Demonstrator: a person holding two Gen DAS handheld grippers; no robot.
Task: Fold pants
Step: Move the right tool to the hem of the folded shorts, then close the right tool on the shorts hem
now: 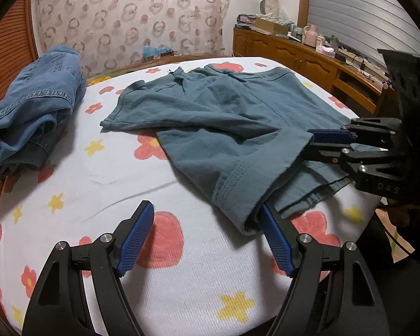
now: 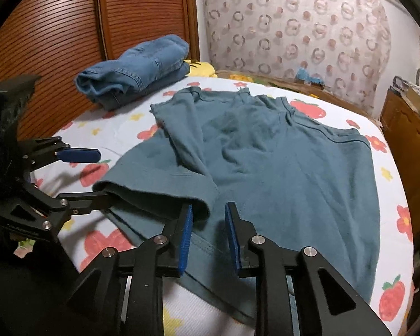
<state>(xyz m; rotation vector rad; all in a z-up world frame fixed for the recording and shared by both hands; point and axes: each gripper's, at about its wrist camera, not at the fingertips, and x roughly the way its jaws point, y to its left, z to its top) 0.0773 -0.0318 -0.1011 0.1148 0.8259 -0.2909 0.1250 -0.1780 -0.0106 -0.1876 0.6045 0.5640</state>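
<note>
Blue pads of the left gripper stand wide apart low over the flowered sheet; its right finger is tucked into the open hem of a folded-over leg of the teal pants, while the other finger hangs free over bare sheet, so nothing is pinched. Just beside it, the right gripper has its jaws parted by a narrow gap above the same garment, with its left pad touching the rolled hem edge and no cloth clamped between the pads. Most of the pants lie spread flat across the middle of the bed, waistband toward the far side, one leg doubled back toward the grippers. Folded jeans sit well apart by the slatted wooden headboard. A patterned curtain hangs behind.
</note>
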